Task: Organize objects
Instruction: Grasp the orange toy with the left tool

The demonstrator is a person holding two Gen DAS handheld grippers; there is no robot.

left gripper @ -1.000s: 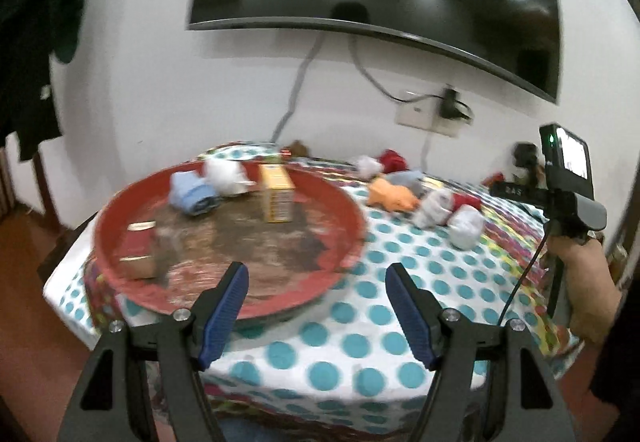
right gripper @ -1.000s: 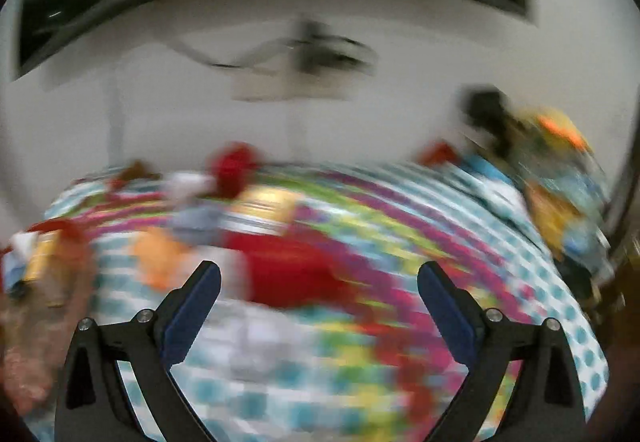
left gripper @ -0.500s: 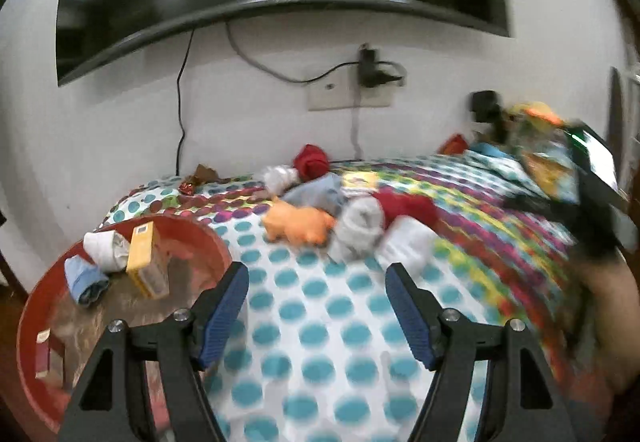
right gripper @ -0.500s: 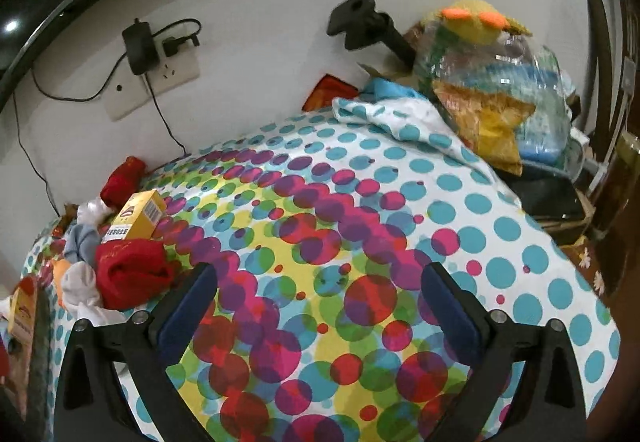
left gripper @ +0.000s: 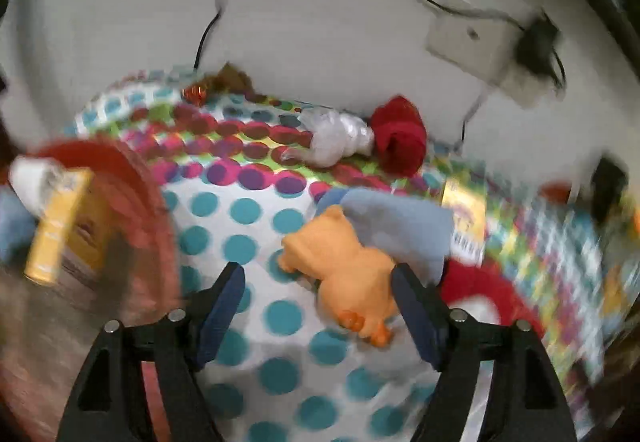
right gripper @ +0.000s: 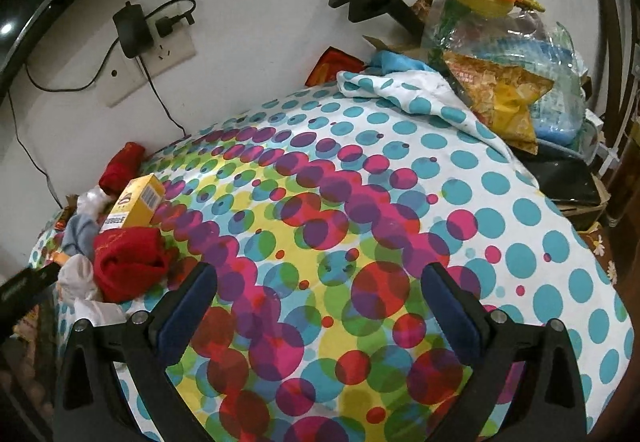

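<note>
Centrally, the polka-dot tablecloth (right gripper: 400, 202) offers a broad bare stretch in the right wrist view, running from the clutter pile out to the cloth's drooping far edge. Against the wall beyond that stretch sits a heap of plastic bags (right gripper: 512, 82).

The right gripper (right gripper: 320, 306) hovers above this bare cloth, angled down toward it. Its jaws stand wide apart and hold nothing.

The left gripper (left gripper: 318, 302) points down at the cloth beside the red tray (left gripper: 132, 194). Its jaws are spread wide. The orange plush toy (left gripper: 344, 266) lies between the fingers, close against the right finger; contact cannot be confirmed because of blur.

Relative to the orange plush toy:
- a grey-blue cloth (left gripper: 400, 226) lies just behind it, touching;
- a red sock (left gripper: 476, 282) lies to its right;
- a yellow box (left gripper: 464, 218) lies beyond the cloth;
- a white bundle (left gripper: 336, 142) and a red roll (left gripper: 400, 138) rest near the wall.

A second yellow box (left gripper: 56, 226) stands tilted inside the tray.
</note>
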